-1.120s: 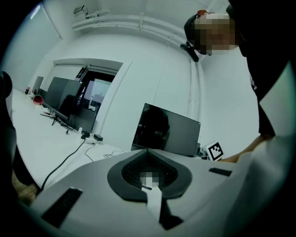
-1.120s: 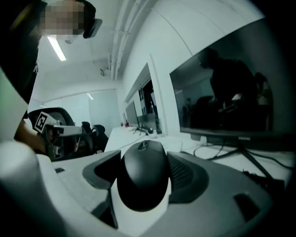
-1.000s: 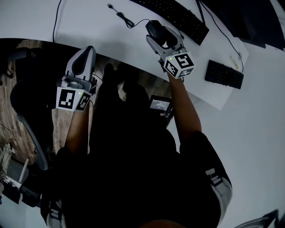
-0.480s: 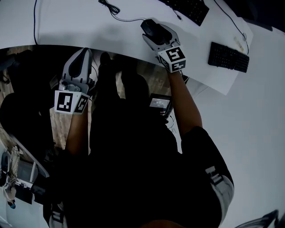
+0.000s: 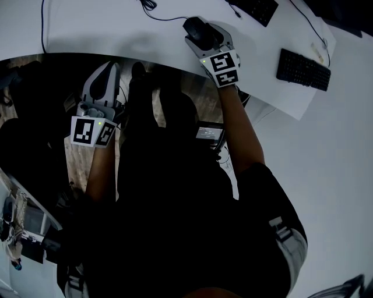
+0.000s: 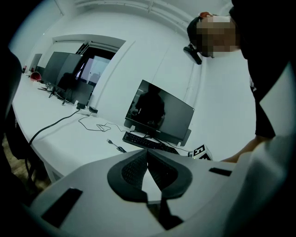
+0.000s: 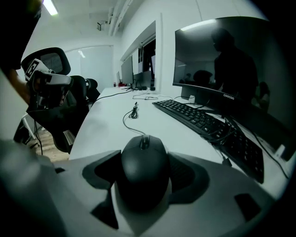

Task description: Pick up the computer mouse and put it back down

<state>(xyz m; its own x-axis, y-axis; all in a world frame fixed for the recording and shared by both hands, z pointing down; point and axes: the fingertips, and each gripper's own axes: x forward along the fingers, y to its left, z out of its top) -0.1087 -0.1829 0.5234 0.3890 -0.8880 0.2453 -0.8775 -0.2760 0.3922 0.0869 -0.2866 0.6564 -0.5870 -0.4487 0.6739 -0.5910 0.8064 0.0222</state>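
Note:
A black computer mouse point(image 5: 196, 29) point(image 7: 144, 169) lies at the near edge of the white desk point(image 5: 99, 29), its cable running away across the top. My right gripper point(image 5: 201, 35) point(image 7: 144, 163) is shut on the mouse, one pad against each side. Whether the mouse rests on the desk or hangs just above it I cannot tell. My left gripper point(image 5: 108, 68) point(image 6: 147, 152) is held off the desk's edge, over the floor, shut with nothing between its pads.
A long black keyboard point(image 7: 196, 116) point(image 5: 256, 8) and a dark monitor point(image 7: 222, 60) stand right of the mouse. A smaller keyboard point(image 5: 302, 68) lies further right. A loose cable point(image 7: 133, 111) lies beyond the mouse. A black office chair point(image 7: 58, 109) stands left of the desk.
The right gripper with the mouse in its jaws has shifted up and slightly left in the head view, further onto the desk. The left gripper has hardly moved.

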